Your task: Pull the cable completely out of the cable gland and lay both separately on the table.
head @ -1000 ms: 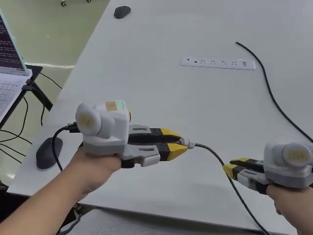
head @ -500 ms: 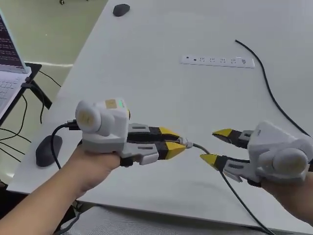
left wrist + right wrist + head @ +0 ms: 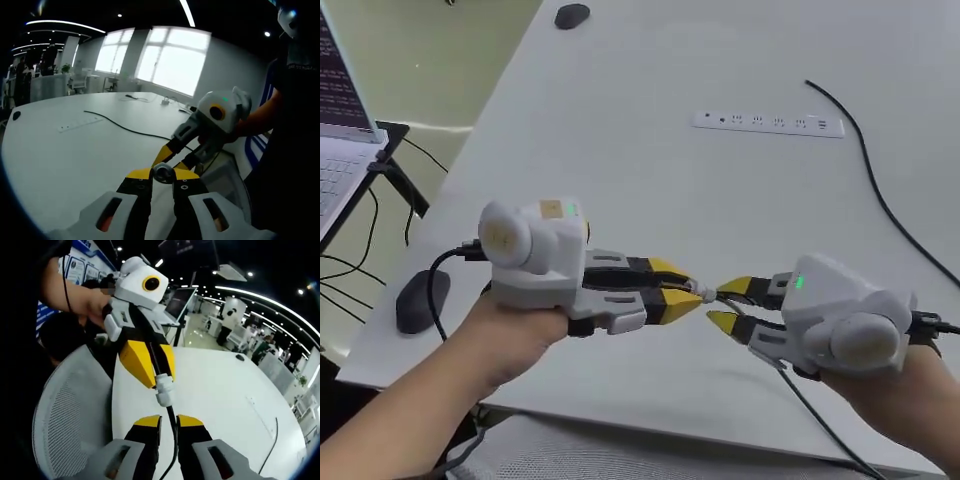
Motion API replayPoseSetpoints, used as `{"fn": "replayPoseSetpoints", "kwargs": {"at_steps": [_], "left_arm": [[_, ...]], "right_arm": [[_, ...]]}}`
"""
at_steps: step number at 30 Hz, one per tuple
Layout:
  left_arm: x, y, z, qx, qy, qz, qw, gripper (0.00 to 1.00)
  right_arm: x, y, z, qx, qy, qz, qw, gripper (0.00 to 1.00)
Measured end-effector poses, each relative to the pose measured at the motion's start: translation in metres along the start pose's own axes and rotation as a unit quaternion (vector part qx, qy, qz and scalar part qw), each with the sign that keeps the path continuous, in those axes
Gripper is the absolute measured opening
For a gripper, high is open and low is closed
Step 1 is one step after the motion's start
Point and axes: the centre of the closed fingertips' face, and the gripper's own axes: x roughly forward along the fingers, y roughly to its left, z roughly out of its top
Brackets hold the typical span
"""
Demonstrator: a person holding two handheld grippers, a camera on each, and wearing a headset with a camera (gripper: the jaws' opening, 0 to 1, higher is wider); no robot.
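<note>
The left gripper (image 3: 686, 293) is clenched on the cable gland (image 3: 163, 172), up over the near edge of the white table (image 3: 620, 160). The cable (image 3: 173, 425) sits in the gland and runs down between the 2 spread jaws of the right gripper (image 3: 724, 305), which is not squeezing it. Well behind lie a power strip (image 3: 768, 123), a black cord (image 3: 880, 198) and a mouse (image 3: 572, 15).

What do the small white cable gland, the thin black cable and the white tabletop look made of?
Small white cable gland: likely moulded plastic, matte white, stepped rings. Thin black cable: rubber or PVC jacket, dull, bends loosely. White tabletop: probably laminate, smooth, soft sheen; core not visible.
</note>
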Motion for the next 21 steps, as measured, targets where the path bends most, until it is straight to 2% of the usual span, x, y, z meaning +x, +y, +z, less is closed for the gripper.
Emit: {"fn": "replayPoseSetpoints", "kwargs": {"at_steps": [3, 16, 21], "left_arm": [[-0.0003, -0.0004, -0.0015, -0.001, 0.000, 0.000, 1.0000, 0.15], [-0.0015, -0.0005, -0.0014, 0.006, 0.001, 0.001, 1.0000, 0.15], [-0.0042, -0.0016, 0.0050, 0.006, -0.011, 0.004, 0.9999, 0.15]], "right_arm": [[0.0021, -0.0003, -0.0015, 0.010, -0.001, -0.002, 0.9999, 0.01], [0.0036, 0.0012, -0.0031, 0.025, 0.004, -0.007, 0.9997, 0.00], [0.0010, -0.0059, -0.0086, 0.042, 0.009, -0.016, 0.9990, 0.00]]}}
